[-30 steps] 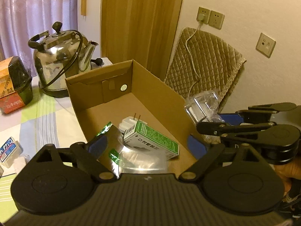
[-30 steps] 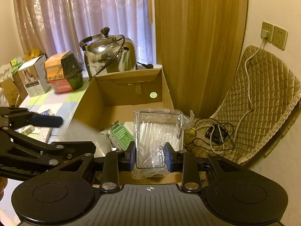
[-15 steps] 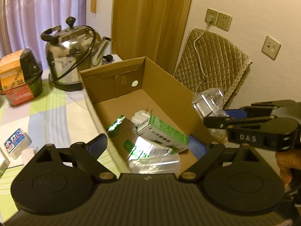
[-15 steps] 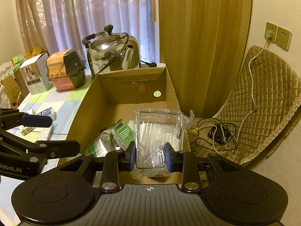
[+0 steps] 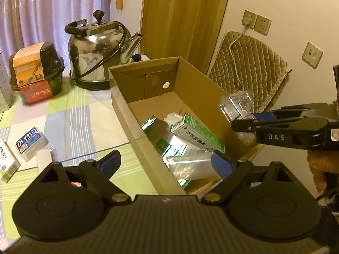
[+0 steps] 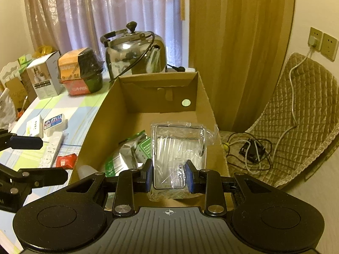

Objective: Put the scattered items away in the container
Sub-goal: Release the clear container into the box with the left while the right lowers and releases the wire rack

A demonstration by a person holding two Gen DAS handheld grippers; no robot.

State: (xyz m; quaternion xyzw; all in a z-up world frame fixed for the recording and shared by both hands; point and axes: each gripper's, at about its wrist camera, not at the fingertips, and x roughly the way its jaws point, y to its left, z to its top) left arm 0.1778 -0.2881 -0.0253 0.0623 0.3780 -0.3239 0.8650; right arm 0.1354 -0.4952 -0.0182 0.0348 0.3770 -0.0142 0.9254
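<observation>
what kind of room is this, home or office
Most likely a home, perhaps a dining corner: a steel kettle on a checked tablecloth, sheer curtains at the window, and a quilted chair cover by the wall sockets.

We saw a plain brown open cardboard box [image 5: 146, 103] on a desk cloth checked in pale green, blue and white [image 5: 70, 114]. Inside it lay a green-and-white rectangular carton [image 5: 197, 135] and a silver foil pouch printed green [image 6: 125, 154]. The clear plastic-wrapped case [image 6: 180, 148] sat between blue pads [image 6: 149, 177] of the black right tool [image 6: 169, 178]. The rounded steel kettle [image 5: 99, 50] shone silver with black handles.
</observation>
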